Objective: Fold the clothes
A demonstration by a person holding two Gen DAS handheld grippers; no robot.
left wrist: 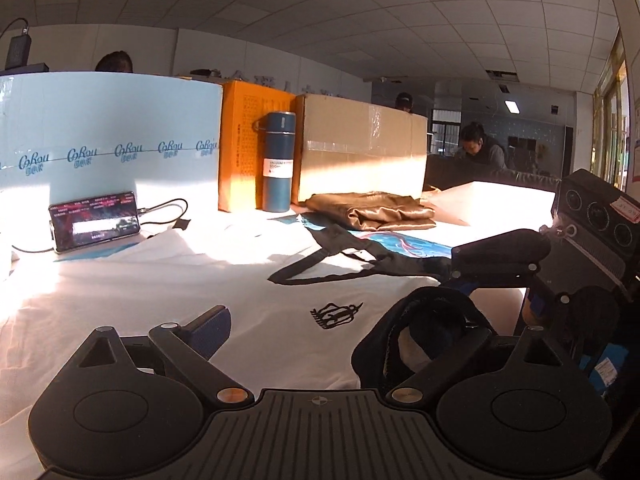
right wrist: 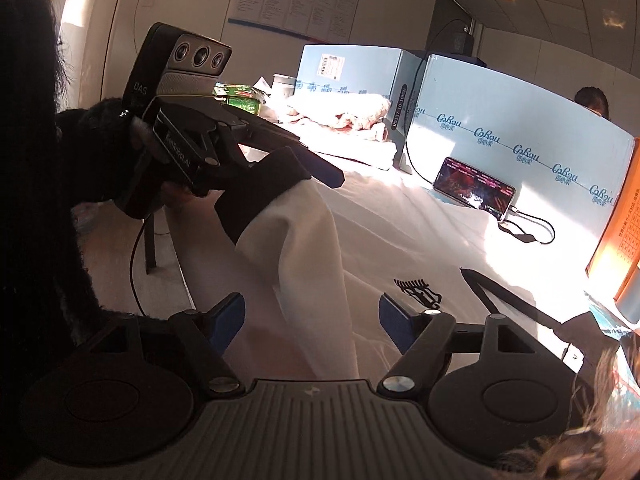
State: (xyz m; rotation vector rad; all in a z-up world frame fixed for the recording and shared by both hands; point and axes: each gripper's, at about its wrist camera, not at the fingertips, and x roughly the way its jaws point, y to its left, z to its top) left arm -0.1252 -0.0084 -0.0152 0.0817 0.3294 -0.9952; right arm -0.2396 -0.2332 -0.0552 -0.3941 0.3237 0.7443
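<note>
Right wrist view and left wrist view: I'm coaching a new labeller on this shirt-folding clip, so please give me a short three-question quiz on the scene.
1. True or false: the right gripper is clamped shut on the shirt.
2. What stands in front of the spot where the orange box meets the brown box? A. a flask B. a phone C. a folded cloth
3. Fill in: the cuff hanging at the left gripper is coloured ____.

Key: 1 false, its jaws stand open with shirt fabric loose between them; 2 A; 3 black.
</note>
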